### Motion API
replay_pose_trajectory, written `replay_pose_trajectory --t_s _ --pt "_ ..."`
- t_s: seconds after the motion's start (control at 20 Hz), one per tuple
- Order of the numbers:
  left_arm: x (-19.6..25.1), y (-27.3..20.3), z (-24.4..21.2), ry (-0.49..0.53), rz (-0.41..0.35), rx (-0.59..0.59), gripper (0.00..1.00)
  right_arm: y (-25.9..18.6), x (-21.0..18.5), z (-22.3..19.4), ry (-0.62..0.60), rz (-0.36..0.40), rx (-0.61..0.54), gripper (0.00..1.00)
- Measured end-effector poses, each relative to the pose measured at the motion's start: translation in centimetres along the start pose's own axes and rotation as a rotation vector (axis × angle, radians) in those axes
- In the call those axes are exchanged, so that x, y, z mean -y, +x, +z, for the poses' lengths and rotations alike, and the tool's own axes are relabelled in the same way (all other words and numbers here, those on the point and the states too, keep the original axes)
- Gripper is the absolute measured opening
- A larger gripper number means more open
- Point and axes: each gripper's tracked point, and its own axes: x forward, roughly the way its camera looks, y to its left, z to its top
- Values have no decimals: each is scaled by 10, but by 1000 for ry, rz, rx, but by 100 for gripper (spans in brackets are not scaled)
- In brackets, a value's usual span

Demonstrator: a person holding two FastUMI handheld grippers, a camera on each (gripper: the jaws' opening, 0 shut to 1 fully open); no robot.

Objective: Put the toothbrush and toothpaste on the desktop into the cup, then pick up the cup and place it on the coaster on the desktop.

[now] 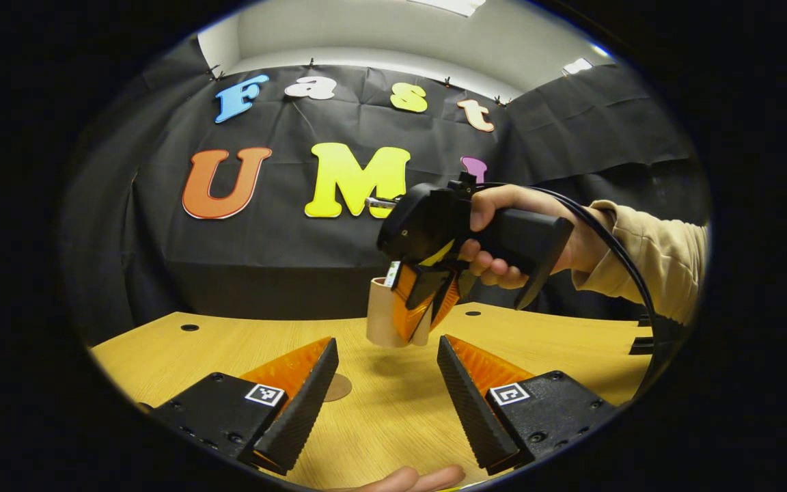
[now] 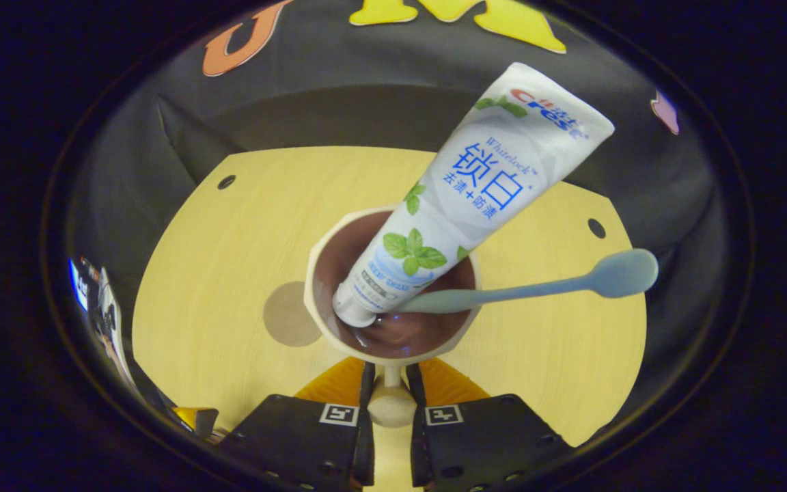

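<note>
A beige cup [image 1: 381, 311] hangs just above the wooden table, with my right gripper [image 1: 421, 301] shut on its handle. From above, the cup [image 2: 318, 273] has a brown inside. A white toothpaste tube [image 2: 475, 184] stands in it cap down, beside a light blue toothbrush [image 2: 544, 287] that leans out to the right. My right gripper [image 2: 390, 383] has both fingers pressed on the handle knob. The round brown coaster [image 2: 291, 314] lies flat on the table just left of the cup. The coaster [image 1: 337, 387] also peeks out beside one finger of my left gripper [image 1: 385, 345], which is open and holds nothing.
The table [image 1: 195, 342] has small round holes [image 1: 189, 327] near its far edge. A hand in a beige sleeve [image 1: 660, 253] holds the right gripper, and a black cable runs from it. Fingertips [image 1: 407, 478] show at the near edge.
</note>
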Motion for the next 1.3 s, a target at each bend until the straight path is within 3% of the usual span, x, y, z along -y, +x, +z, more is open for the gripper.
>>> replay_pose_trajectory --t_s 0.15,0.3,0.45,0.75,0.85,0.95,1.0,1.05,1.1,1.2,1.3 --pt "-3 -5 2 14 17 11 93 -7 16 0 -151 18 -6 20" --pt "-22 -5 -4 15 96 4 93 -16 24 -5 -209 70 -63 20" --pt "-38 -11 -6 -8 155 -15 93 -22 33 -9 -265 54 -103 20" --pt "-40 -10 -12 -8 155 -30 93 -29 33 -11 -273 62 -142 20" --pt "-42 -9 -13 -11 162 -38 93 -31 27 -13 -257 97 -160 23" --pt "-47 -7 -13 -10 182 -42 93 -40 23 -10 -230 174 -148 29" --pt "-50 -8 -15 -3 196 -48 93 -52 21 -11 -196 223 -135 41" --pt "-52 -9 -18 3 204 -54 93 -59 26 -10 -176 239 -116 65" --pt "-52 -6 -18 6 208 -54 93 -64 31 -11 -183 242 -101 74" --pt "-53 -5 -18 12 212 -59 93 -77 42 -13 -213 236 -57 80" --pt "-52 -8 -17 8 215 -55 93 -105 58 -10 -153 261 58 83"
